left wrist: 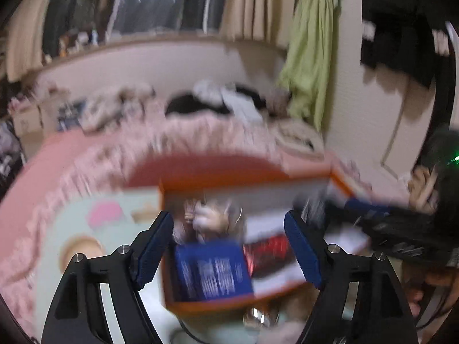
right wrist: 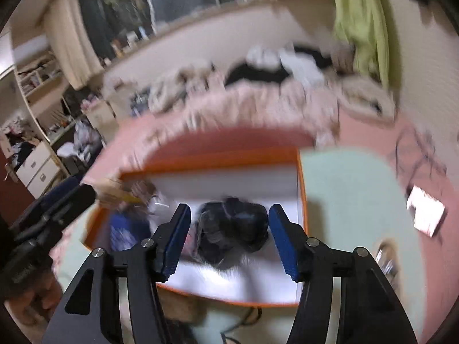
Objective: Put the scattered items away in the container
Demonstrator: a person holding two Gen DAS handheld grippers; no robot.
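Now rectangular orange-rimmed box [right wrist: 301,177] holds crinkly black bundle [right wrist: 238,226]

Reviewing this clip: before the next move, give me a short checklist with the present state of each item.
1. Left gripper open and empty: ok.
2. Right gripper open and empty: ok.
3. Orange box within view of both cameras: ok.
4. Items already inside, blue packet and black bundle: ok.
5. Frames sharp enough to pick a target: not ok, heavy motion blur.
6. Scattered items left outside the box: cannot tell; a small shiny thing lies on the mat.
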